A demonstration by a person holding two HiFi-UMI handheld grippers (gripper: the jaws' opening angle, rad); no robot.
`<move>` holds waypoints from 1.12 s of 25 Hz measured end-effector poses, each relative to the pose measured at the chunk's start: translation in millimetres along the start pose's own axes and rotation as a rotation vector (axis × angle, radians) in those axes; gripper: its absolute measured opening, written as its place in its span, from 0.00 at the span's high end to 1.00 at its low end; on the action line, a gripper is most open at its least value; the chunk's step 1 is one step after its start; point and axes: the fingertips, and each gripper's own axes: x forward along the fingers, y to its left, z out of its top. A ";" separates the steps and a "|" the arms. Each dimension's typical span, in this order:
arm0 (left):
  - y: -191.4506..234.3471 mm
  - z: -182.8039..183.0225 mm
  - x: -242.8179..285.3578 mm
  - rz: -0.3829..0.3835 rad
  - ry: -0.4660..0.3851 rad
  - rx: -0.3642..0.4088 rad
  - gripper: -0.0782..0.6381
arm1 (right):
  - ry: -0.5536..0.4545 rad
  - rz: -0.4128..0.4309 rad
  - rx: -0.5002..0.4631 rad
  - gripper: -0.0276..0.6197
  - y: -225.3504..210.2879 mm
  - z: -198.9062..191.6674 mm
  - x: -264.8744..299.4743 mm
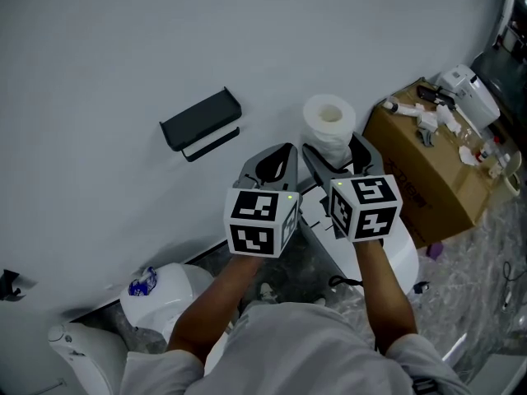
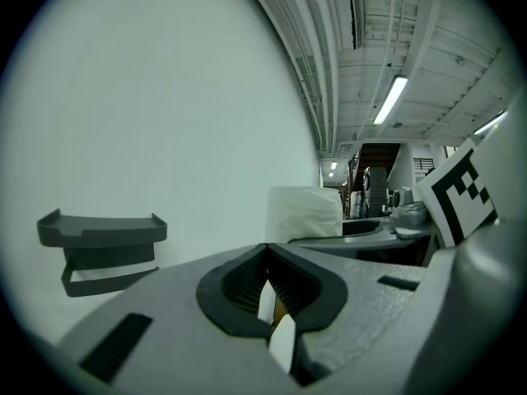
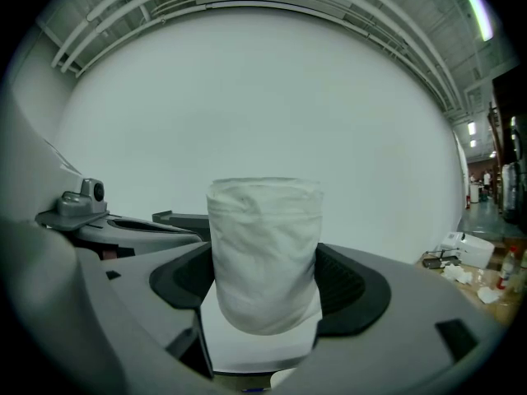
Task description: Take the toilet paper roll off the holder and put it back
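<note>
A white toilet paper roll (image 1: 329, 126) stands upright between the jaws of my right gripper (image 1: 339, 156), which is shut on its sides. In the right gripper view the roll (image 3: 263, 253) fills the middle, held by both dark pads (image 3: 354, 282). My left gripper (image 1: 282, 153) hangs just left of it, jaws shut with nothing in them, and the roll (image 2: 303, 212) shows past its tip (image 2: 265, 249). The dark grey holder (image 1: 202, 122), a small shelf with a bar under it, is fixed to the white wall up and to the left, with no roll on it. It also shows in the left gripper view as the holder (image 2: 103, 233).
A cardboard box (image 1: 428, 171) with small items on top stands at the right, against the wall. A white toilet (image 1: 156, 295) sits at the lower left. The floor below is grey marbled stone (image 1: 469, 303).
</note>
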 end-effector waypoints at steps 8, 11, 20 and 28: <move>-15.1 -2.9 5.7 -0.014 0.008 0.004 0.88 | 0.007 -0.015 0.004 0.38 -15.2 -5.2 -9.6; -17.0 -3.2 6.3 -0.017 0.008 0.005 0.89 | 0.005 -0.021 0.003 0.38 -18.5 -5.1 -11.6; -20.8 -4.1 5.7 -0.024 0.013 0.009 0.89 | -0.003 -0.020 0.010 0.38 -18.5 -3.1 -13.8; -14.5 -2.0 1.9 -0.009 0.007 0.007 0.89 | -0.006 -0.003 0.005 0.38 -11.8 1.4 -11.4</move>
